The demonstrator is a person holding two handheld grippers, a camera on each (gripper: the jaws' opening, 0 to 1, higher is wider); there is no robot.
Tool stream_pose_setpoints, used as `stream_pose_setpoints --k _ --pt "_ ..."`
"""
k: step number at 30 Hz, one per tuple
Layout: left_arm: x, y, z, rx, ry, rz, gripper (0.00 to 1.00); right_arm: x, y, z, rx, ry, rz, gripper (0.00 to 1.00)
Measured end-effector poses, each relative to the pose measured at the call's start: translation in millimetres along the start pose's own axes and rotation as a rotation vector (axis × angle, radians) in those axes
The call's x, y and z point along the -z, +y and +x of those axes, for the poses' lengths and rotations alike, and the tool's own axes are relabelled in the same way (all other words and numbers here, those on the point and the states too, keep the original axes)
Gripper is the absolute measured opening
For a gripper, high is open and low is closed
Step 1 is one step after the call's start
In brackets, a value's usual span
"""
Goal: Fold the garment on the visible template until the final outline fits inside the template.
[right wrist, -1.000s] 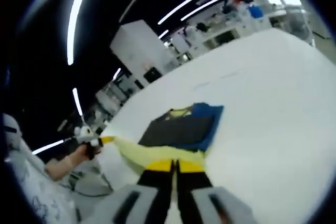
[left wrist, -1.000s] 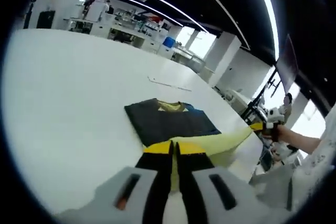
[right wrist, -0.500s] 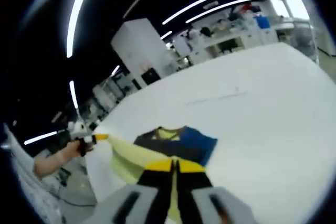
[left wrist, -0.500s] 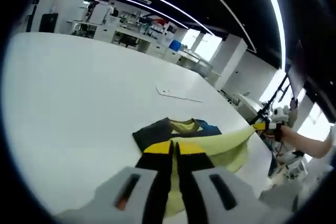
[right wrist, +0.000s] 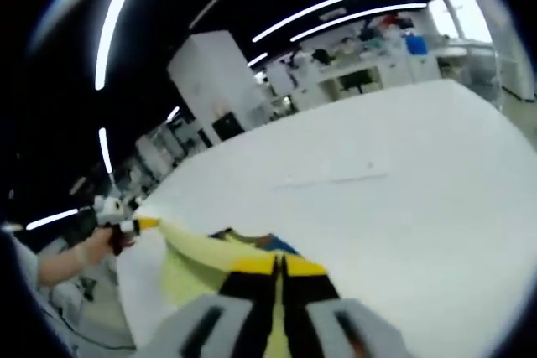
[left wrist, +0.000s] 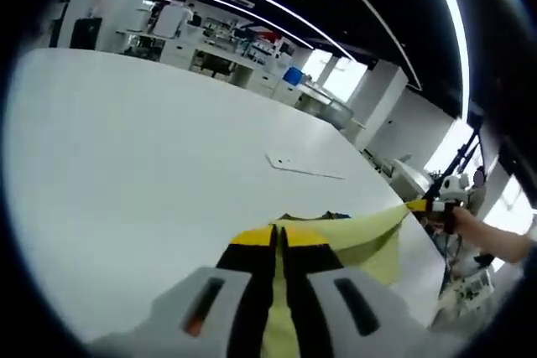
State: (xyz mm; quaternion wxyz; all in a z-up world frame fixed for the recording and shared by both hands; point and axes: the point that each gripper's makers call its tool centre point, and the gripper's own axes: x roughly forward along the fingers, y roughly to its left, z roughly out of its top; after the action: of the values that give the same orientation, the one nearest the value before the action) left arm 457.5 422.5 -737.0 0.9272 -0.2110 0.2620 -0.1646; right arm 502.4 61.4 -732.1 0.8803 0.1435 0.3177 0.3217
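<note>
While pinched taut: yellow garment point(left wrist: 361, 232).

The garment point(left wrist: 357, 236) is pale yellow with dark and blue portions barely visible at its far edge. One edge is lifted off the white table point(left wrist: 126, 148) and stretched taut. The template outline point(left wrist: 304, 167) lies beyond it on the table, well apart.

Open white tabletop ahead, cloth stretched across the near edge

From 9 to 2 o'clock the white table point(left wrist: 143, 148) lies bare and passable, apart from a thin flat strip point(left wrist: 304, 167) at 1 o'clock. The taut yellow garment point(left wrist: 352, 232) bars the way at 3 o'clock; in the right gripper view it point(right wrist: 197, 253) bars 9 o'clock.
</note>
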Motion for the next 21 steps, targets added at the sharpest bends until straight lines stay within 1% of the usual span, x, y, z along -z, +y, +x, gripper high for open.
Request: stream_pose_setpoints --k 2,5,7,10,12,13,14,17,19,21 --pt "3.7 2.4 4 -0.004 0.006 -0.014 0.00 4.6 -2 4 0.009 0.014 0.002 0.00" --pt "13.9 11.0 13 -0.028 0.036 -0.028 0.00 10.8 -8 11 0.017 0.033 0.016 0.00" --pt "17.9 14.1 16 -0.035 0.048 -0.025 0.00 13.3 -12 16 0.025 0.043 0.013 0.00" --pt "29.4 23.2 23 -0.069 0.106 0.059 0.00 16.1 -15 22 0.046 0.040 0.008 0.00" --pt "30.9 27.0 30 -0.068 0.109 0.048 0.00 17.5 -18 26 0.065 0.038 -0.005 0.00" --pt "31.4 29.2 33 -0.068 0.110 0.050 0.00 21.4 -16 28 0.080 0.041 -0.015 0.00" --pt "32.0 30.5 35 -0.066 0.109 0.061 0.00 23.4 -19 30 0.086 0.045 -0.021 0.00" --pt "37.0 34.9 43 -0.072 0.123 0.064 0.00 30.8 -30 37 0.109 0.064 -0.016 0.00" --pt "38.4 36.9 46 -0.074 0.127 0.066 0.00 33.7 -29 36 0.113 0.070 -0.014 0.00" --pt "38.0 41.9 49 -0.083 0.121 0.057 0.00 35.1 -33 40 0.118 0.072 -0.014 0.00"
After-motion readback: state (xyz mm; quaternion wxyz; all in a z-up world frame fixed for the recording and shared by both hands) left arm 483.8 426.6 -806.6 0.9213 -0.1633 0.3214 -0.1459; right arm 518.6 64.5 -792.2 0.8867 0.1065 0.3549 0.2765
